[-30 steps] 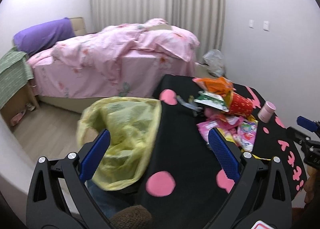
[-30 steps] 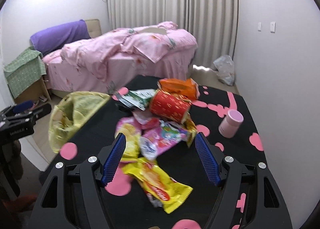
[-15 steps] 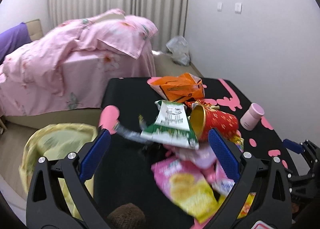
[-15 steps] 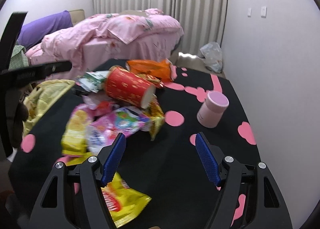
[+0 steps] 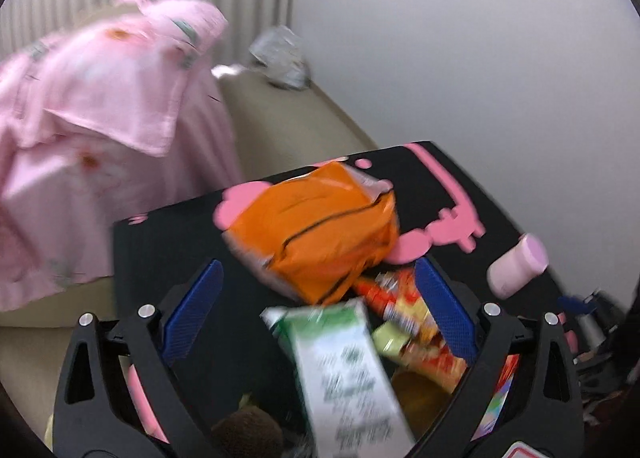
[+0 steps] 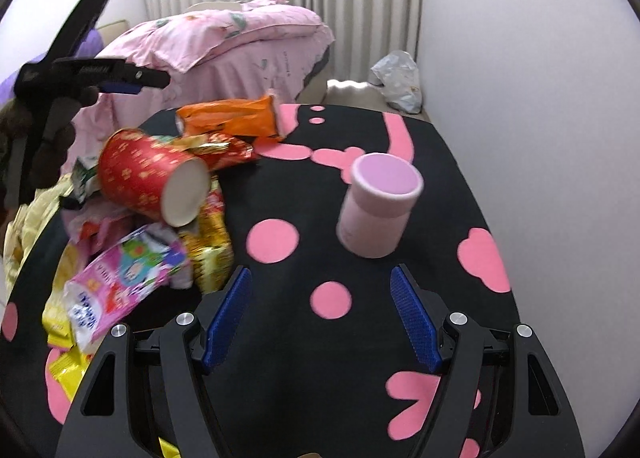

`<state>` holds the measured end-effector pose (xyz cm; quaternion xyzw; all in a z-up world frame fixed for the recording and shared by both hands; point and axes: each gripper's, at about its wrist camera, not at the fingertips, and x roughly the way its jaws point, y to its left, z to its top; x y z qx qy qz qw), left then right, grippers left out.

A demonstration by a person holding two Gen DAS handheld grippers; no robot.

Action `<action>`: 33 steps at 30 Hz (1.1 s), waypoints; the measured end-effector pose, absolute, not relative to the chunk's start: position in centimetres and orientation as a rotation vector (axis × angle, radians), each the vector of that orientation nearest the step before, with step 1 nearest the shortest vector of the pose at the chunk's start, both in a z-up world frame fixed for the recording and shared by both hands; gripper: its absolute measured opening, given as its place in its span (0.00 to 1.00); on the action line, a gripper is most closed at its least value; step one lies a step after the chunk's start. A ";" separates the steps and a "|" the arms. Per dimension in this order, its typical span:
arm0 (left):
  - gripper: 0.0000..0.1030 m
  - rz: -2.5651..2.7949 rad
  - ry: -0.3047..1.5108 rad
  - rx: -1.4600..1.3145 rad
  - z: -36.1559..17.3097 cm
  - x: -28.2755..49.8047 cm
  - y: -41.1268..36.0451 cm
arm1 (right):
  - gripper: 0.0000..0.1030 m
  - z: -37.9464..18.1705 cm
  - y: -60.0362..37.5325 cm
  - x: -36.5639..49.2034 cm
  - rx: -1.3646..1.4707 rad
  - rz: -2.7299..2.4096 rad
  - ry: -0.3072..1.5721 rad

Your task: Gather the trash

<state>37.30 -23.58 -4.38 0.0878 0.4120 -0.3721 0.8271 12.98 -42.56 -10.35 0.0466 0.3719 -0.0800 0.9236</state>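
Note:
A heap of trash lies on the black table (image 6: pixel 288 354) with pink shapes. It holds an orange bag (image 5: pixel 316 234) (image 6: pixel 232 120), a tipped red paper cup (image 6: pixel 152 174), a green-white packet (image 5: pixel 340 370), a pink wrapper (image 6: pixel 120 282) and yellow wrappers (image 6: pixel 64 370). My left gripper (image 5: pixel 318 298) hovers open over the heap, the orange bag just ahead of its fingers; it also shows at the top left of the right wrist view (image 6: pixel 116 76). My right gripper (image 6: pixel 320 314) is open and holds nothing. A pink cylinder container (image 6: pixel 378 206) (image 5: pixel 516 266) stands upright ahead of it.
A yellow-green trash bag (image 6: pixel 24 218) hangs at the table's left edge. A bed with a pink duvet (image 6: pixel 224 42) lies beyond the table, before a curtain. A white plastic bag (image 6: pixel 396 78) sits on the floor by the right-hand wall.
My left gripper has swung right and forward over the heap, and the trash bag has left its view. My right gripper has turned right and moved closer to the pink container.

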 end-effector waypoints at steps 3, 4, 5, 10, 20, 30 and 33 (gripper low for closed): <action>0.77 -0.764 0.983 0.150 -6.4 40.7 -25.1 | 0.67 -10.5 -43.3 13.0 0.127 -0.185 0.765; 0.76 -0.738 1.010 0.150 -7.1 41.4 -25.3 | 0.67 -10.5 -43.4 12.9 0.134 -0.188 0.765; 0.76 -0.718 1.055 0.141 -8.0 42.3 -25.5 | 0.67 -10.6 -43.5 12.8 0.136 -0.192 0.766; 0.68 -0.649 1.232 0.061 -11.0 44.6 -25.6 | 0.67 -11.1 -43.3 12.7 0.109 -0.210 0.777; 0.27 -0.693 1.195 0.036 -10.2 43.5 -24.0 | 0.67 -3.8 -43.3 17.9 0.094 -0.074 0.643; 0.50 -0.661 1.004 -0.062 -5.1 40.1 -16.5 | 0.67 -5.5 -40.8 40.8 0.040 -0.091 0.790; 0.50 -0.631 0.956 -0.099 -4.2 38.0 -14.2 | 0.66 -8.8 -41.9 44.3 0.179 -0.065 0.925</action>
